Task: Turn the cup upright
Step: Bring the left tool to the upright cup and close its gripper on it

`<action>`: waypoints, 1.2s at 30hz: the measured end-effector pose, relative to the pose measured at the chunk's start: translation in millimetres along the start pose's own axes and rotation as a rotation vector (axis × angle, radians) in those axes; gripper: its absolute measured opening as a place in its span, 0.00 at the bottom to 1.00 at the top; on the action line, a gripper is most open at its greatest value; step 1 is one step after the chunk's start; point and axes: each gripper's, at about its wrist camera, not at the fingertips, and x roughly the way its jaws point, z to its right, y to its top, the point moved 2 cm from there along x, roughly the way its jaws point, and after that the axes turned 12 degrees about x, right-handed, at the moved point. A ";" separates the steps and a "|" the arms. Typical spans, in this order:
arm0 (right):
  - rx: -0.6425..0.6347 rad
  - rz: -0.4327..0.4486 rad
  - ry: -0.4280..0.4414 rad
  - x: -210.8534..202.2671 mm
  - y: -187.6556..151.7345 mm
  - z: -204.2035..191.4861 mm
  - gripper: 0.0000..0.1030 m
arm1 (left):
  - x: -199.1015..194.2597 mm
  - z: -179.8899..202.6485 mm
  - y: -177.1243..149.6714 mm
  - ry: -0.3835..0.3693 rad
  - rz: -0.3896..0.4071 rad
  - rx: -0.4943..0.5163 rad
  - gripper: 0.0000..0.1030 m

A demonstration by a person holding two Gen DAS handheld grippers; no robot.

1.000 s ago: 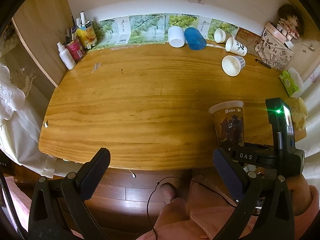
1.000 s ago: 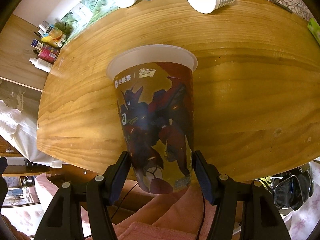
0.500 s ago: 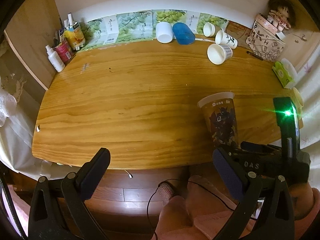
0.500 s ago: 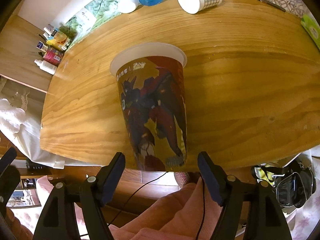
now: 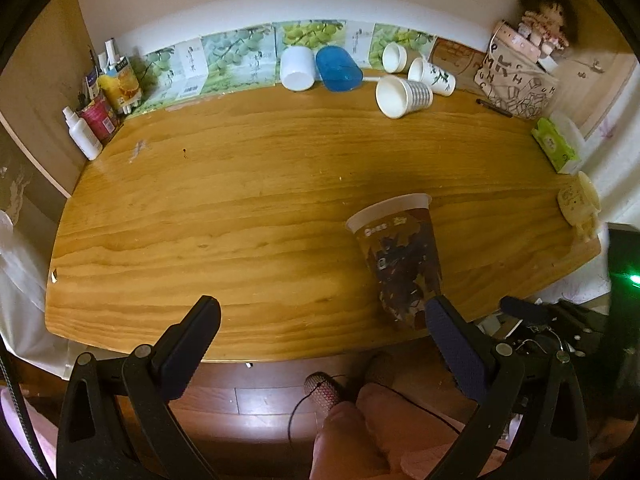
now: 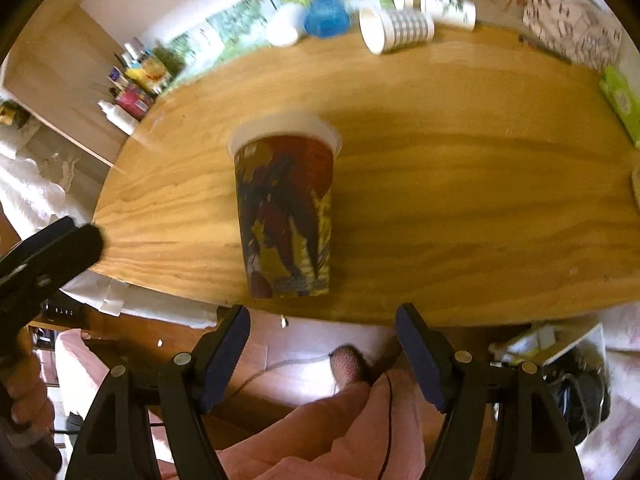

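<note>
While the left gripper [image 5: 320,320] hangs wide apart off the wooden table's [image 5: 224,216] near edge, the printed paper cup [image 6: 286,212] stands upright near that edge, rim up (its armoured-robot artwork shows, the small rim logo unreadable). Right of it, the right gripper [image 6: 322,322] gapes wide, clear of the cup, gripping nothing.

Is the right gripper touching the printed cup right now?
Apart. In the right wrist view the right gripper is open, its fingertips short of the table edge, with floor showing between them and the base of the printed cup, which stands upright.
</note>
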 end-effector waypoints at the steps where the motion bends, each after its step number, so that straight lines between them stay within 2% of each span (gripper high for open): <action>1: -0.017 0.018 0.004 -4.6 0.7 0.4 0.74 | 2.0 1.0 1.3 -0.006 -0.005 -0.005 0.99; 5: -0.078 0.068 0.022 -17.9 4.2 2.2 0.74 | 15.7 5.7 7.5 -0.036 -0.037 -0.038 0.99; 10: -0.136 0.086 0.002 -24.9 8.5 5.0 0.74 | 33.6 7.5 11.7 -0.055 -0.091 -0.094 0.99; 20: -0.212 0.073 -0.049 -26.7 20.3 22.9 0.74 | 63.6 -5.7 19.1 -0.119 -0.148 -0.300 0.99; 26: -0.250 0.078 -0.074 -26.5 34.6 30.3 0.74 | 84.3 -13.0 22.3 -0.162 -0.178 -0.391 0.99; 31: -0.284 0.075 -0.096 -22.6 43.2 34.9 0.74 | 101.8 -21.0 19.1 -0.209 -0.205 -0.516 0.99; 36: -0.312 0.070 -0.105 -18.3 50.8 36.2 0.74 | 115.5 -23.6 19.2 -0.222 -0.239 -0.568 0.99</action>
